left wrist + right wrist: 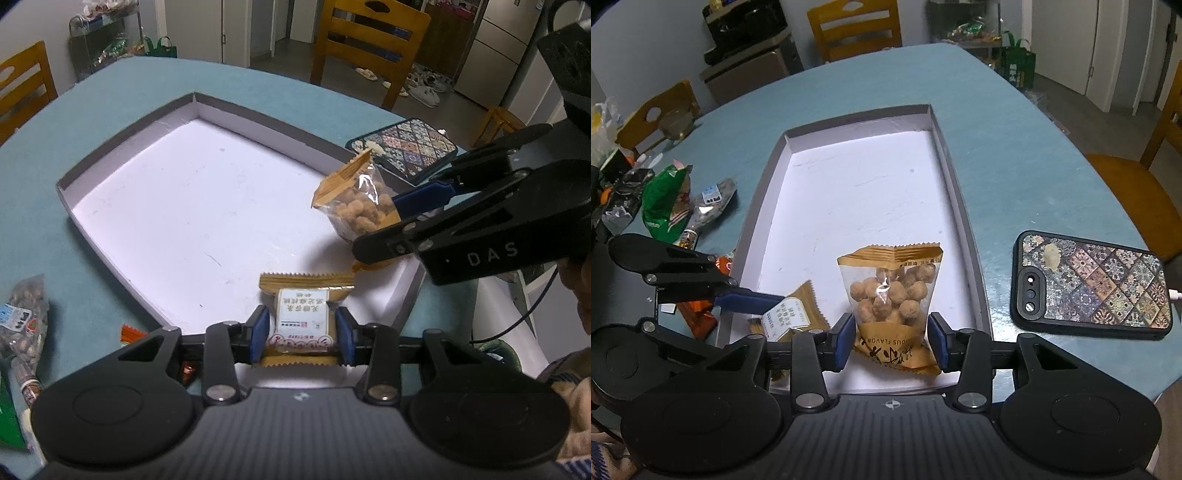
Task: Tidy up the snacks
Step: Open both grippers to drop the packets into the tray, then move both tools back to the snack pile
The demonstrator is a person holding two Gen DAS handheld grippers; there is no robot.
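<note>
A shallow white tray (122, 136) with grey walls lies on the blue table. My left gripper (301, 332) hangs over its near edge. A flat gold packet with a white label (303, 317) lies between the blue pads, with a thin dark gap on each side. My right gripper (892, 339) has its pads against the lower part of a clear bag of round brown snack balls (890, 291), which stands tilted up from the tray floor. In the left wrist view that bag (362, 206) rises at the tray's right side. The labelled packet (790, 314) shows left of the bag.
A phone in a patterned case (1100, 284) lies on the table right of the tray. Several loose snack packs, one green (668, 206), and a bag of nuts (26, 314) lie left of the tray. Wooden chairs (365, 48) stand around the table.
</note>
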